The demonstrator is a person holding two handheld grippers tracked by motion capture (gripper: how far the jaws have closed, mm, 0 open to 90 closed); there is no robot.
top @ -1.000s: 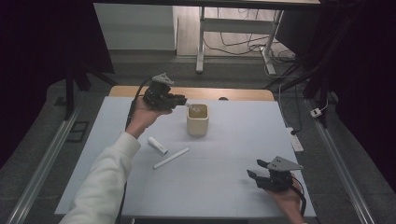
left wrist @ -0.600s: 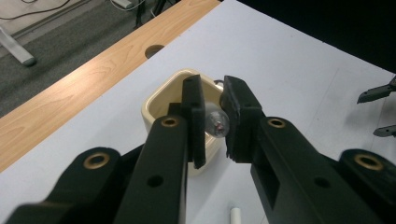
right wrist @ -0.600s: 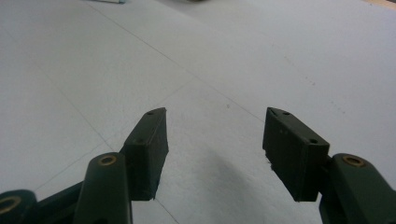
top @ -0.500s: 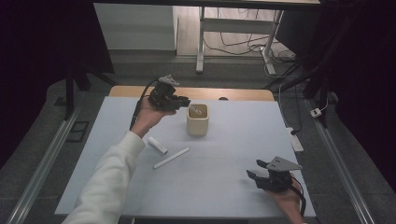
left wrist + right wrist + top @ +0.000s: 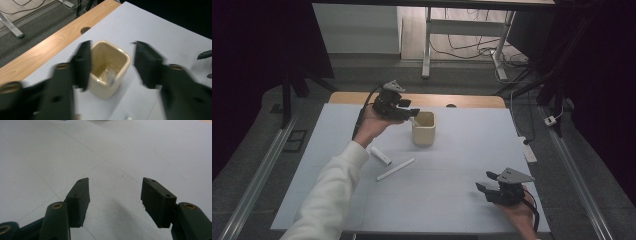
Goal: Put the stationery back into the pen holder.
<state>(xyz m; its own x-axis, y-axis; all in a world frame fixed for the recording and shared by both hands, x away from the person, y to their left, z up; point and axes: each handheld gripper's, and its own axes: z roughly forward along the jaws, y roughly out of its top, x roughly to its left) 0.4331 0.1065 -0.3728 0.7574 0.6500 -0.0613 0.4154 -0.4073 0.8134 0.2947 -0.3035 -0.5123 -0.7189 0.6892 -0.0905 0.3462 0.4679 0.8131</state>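
Note:
A cream square cup [image 5: 423, 131] stands at the back middle of the white mat. My left gripper [image 5: 411, 114] hovers just left of and above its rim. Its jaws have just been opening and now stand apart, blurred, with nothing pinched between them. In the left gripper view the left gripper [image 5: 111, 46] looks down into the cup [image 5: 110, 66], where a small pale piece [image 5: 111, 75] lies at the bottom. A short white cylinder [image 5: 381, 156] and a longer white stick [image 5: 395, 169] lie on the mat in front of the cup. My right gripper [image 5: 491, 186] [image 5: 115, 192] rests open near the front right.
The white mat [image 5: 452, 170] covers most of the table. A bare wooden strip [image 5: 45, 50] with a cable hole [image 5: 85, 30] runs along the far edge. Beyond it stand a desk frame and floor cables [image 5: 472, 50]. Metal rails [image 5: 257, 175] flank the table.
The left gripper has edged a little toward the cup and its jaws have opened. The right gripper has stayed where it was, open.

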